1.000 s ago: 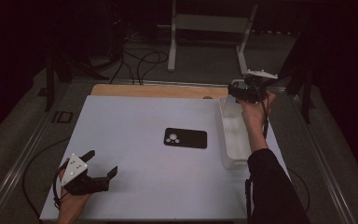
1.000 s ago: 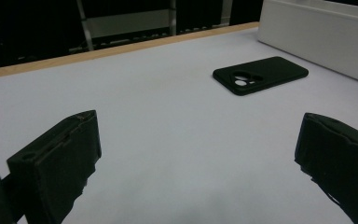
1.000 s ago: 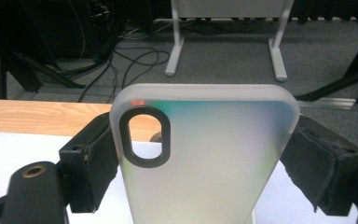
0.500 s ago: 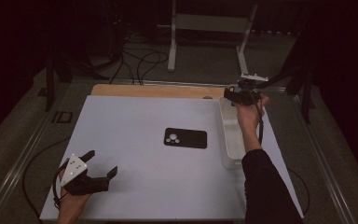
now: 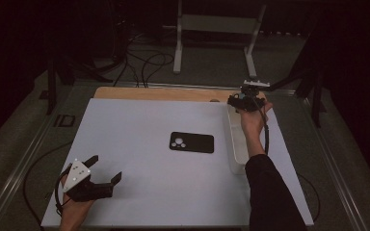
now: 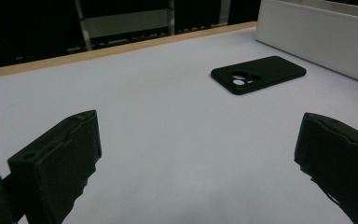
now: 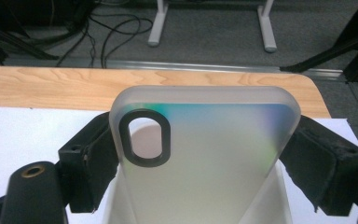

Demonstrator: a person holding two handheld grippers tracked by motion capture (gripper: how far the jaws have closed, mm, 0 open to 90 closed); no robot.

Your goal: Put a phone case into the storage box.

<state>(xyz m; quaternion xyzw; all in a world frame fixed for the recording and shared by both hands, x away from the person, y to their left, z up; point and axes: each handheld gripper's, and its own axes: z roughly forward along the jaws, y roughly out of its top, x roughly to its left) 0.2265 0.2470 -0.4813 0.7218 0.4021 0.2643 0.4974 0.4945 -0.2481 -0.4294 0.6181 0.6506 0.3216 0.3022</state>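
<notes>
So my right gripper (image 7: 205, 154) is pinching a frosted case (image 7: 205, 154) by its long edges, held up over the far end of the white bin (image 5: 234, 149) at the right edge of the surface. My guess is the trick here is keeping the squeeze even on both sides, since the case looks thin and slick, and carrying it level so it doesn't twist out. My right hand (image 5: 250, 120) is stretched out toward the far right corner, wrist bent. My left gripper (image 5: 94, 180) sits near the near left corner, jaws spread, nothing in them, aimed at the black case (image 5: 191, 142) lying flat mid-surface, just left of the bin.
</notes>
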